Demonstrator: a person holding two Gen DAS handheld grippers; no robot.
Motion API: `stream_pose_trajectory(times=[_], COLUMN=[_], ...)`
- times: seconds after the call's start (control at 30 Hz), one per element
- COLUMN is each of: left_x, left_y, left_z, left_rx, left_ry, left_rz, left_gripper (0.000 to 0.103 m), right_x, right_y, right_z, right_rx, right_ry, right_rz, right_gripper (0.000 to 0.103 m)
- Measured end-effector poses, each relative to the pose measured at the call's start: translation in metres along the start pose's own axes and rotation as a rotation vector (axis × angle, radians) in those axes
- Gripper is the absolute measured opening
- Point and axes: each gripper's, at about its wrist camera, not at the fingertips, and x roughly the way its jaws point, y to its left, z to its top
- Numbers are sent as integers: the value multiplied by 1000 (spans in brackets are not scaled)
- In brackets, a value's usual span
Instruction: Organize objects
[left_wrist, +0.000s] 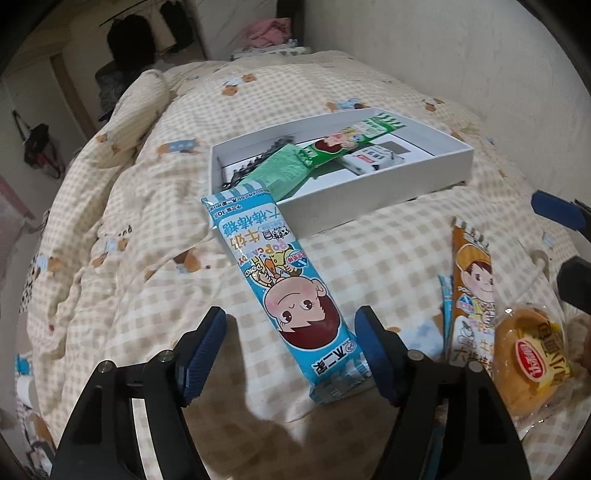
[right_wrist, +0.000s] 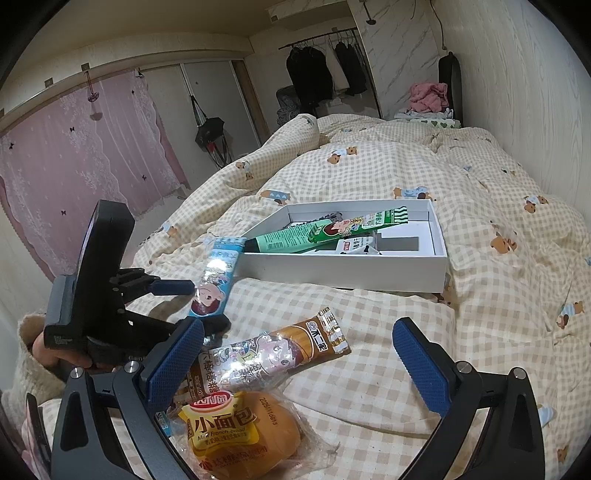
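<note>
Snack sorting on the bed, part done; we see the white box on the checked quilt already holding a green candy packet and a small white packet. The blue candy packet leans on the box's near wall, not yet inside; our left gripper stands released around its lower end, though one pad may touch it. The brown candy packet and bread bun remain on the quilt; our right gripper hovers over them, unclenched and empty.
</note>
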Motion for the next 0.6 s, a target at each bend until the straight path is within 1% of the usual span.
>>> stream_pose_trajectory(times=[0.03,0.1,0.17,0.2,0.23,0.3,0.33,0.4,0.43,0.47,0.53,0.6], left_x=[0,0,-1,-2,-3,-5,-7,-14,-18,-22,-25,-24], left_y=[1,3,1,0,-2,-2,-1,2,3,3,-1,-4], left_z=[-1,-2,-3,-4,-4,-5,-4,-4,-4,-4,-3,-3], left_rx=[-7,-12,-6,-1,4,3,-4,-15,-15,-12,9,29], left_ry=[3,10,12,10,8,-4,-20,-54,-74,-93,-107,-102], left_rz=[-9,-30,-53,-61,-63,-62,-66,-104,-137,-173,-200,-220], left_gripper=[75,70,55,51,45,39,30,28,24,23,23,23], right_x=[0,0,0,0,0,0,0,0,0,0,0,0], right_y=[0,0,0,0,0,0,0,-1,-1,-1,-1,-1], right_z=[0,0,0,0,0,0,0,0,1,1,1,1], right_rx=[0,1,1,1,1,2,2,3,3,3,3,3], right_ry=[1,2,2,3,2,3,3,4,5,5,5,6], right_rz=[0,0,0,0,0,0,0,1,1,0,0,0], right_gripper=[103,103,103,103,103,103,103,103,103,103,103,103])
